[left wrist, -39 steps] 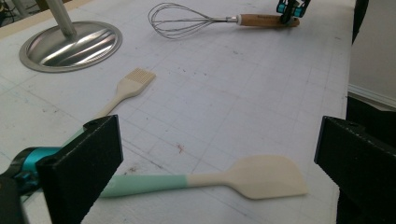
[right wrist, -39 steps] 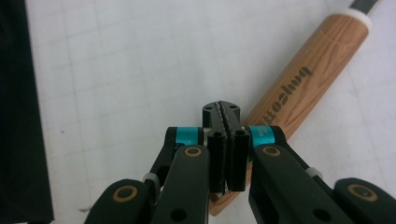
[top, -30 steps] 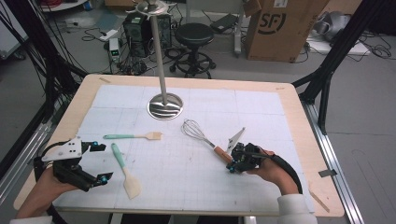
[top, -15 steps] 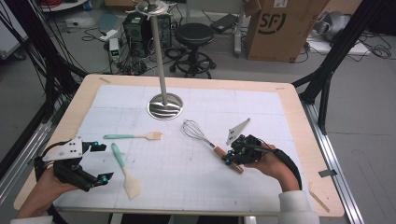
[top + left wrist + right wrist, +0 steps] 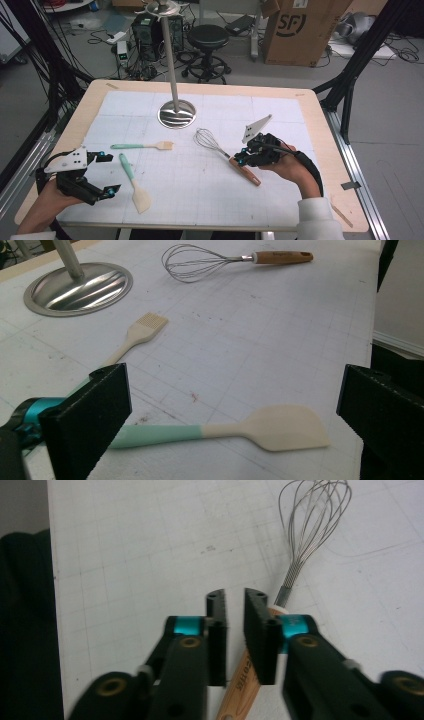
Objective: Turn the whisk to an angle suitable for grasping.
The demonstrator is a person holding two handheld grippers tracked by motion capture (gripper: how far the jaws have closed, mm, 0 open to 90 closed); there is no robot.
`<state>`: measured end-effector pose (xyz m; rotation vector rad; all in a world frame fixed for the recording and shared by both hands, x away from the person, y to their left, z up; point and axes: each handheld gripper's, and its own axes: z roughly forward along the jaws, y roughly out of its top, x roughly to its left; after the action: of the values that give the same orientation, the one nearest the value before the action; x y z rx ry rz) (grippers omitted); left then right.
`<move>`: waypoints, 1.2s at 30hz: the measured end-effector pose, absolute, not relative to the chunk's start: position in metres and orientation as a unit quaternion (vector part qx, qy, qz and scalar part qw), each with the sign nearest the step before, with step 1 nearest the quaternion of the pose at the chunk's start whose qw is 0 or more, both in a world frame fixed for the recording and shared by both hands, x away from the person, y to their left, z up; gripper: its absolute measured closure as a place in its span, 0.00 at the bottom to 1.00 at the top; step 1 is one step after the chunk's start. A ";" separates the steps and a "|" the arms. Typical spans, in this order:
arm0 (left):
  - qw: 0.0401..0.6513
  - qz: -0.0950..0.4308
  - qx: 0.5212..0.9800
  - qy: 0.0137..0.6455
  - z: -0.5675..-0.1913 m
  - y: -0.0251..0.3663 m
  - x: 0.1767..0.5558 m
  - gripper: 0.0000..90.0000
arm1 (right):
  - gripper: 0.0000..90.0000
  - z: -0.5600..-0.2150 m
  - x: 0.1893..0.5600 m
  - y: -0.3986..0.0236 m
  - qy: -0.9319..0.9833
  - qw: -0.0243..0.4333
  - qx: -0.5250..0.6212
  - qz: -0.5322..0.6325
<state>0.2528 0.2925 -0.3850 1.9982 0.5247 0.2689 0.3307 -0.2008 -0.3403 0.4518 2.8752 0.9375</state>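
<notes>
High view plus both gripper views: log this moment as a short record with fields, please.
left claw: open wide, spatula lying just ahead of it
right claw: jaws have just been opening, narrow gap, nothing between them
whisk: flat on the table, wooden handle under the right claw
brush: flat, untouched, near the stand base

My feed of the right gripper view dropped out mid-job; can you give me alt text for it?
The right gripper hangs above the whisk, its two black jaws a narrow gap apart with nothing between them, having just been opening. The whisk's wooden handle lies on the white gridded mat below the jaws, its wire head pointing toward the top right.
</notes>
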 end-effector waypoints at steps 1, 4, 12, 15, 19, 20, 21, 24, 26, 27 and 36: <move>0.505 0.111 0.828 0.217 -0.385 0.292 0.253 0.02 | 0.75 -0.339 0.331 -0.202 0.937 0.045 0.151 0.312; 0.504 0.111 0.828 0.217 -0.385 0.292 0.253 0.02 | 0.61 -0.339 0.332 -0.203 0.933 0.045 0.163 0.317; 0.505 0.111 0.829 0.212 -0.385 0.291 0.253 0.02 | 0.00 -0.343 0.335 -0.205 0.927 0.102 0.186 0.309; 0.505 0.113 0.829 0.212 -0.385 0.291 0.253 0.02 | 0.00 -0.345 0.336 -0.204 0.925 0.114 0.186 0.311; 0.505 0.114 0.828 0.214 -0.386 0.292 0.253 0.02 | 0.00 -0.350 0.337 -0.202 0.926 0.107 0.189 0.308; 0.505 0.114 0.829 0.213 -0.385 0.292 0.253 0.02 | 0.00 -0.353 0.338 -0.201 0.927 0.102 0.193 0.303; 0.506 0.114 0.827 0.214 -0.385 0.292 0.253 0.02 | 0.00 -0.353 0.338 -0.201 0.927 0.102 0.193 0.303; 0.507 0.114 0.827 0.213 -0.385 0.293 0.252 0.02 | 0.00 -0.362 0.340 -0.201 0.929 0.098 0.204 0.294; 0.507 0.114 0.826 0.215 -0.385 0.293 0.252 0.02 | 0.00 -0.368 0.341 -0.201 0.931 0.099 0.208 0.284; 0.507 0.115 0.827 0.216 -0.385 0.294 0.252 0.02 | 0.00 -0.371 0.341 -0.201 0.930 0.096 0.212 0.284; 0.506 0.115 0.827 0.217 -0.385 0.295 0.252 0.02 | 0.00 -0.396 0.345 -0.197 0.939 0.064 0.209 0.266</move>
<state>0.2522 0.2946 -0.3850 1.9942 0.5239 0.2774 0.3452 -0.1974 -0.3956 0.6296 2.8346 0.8029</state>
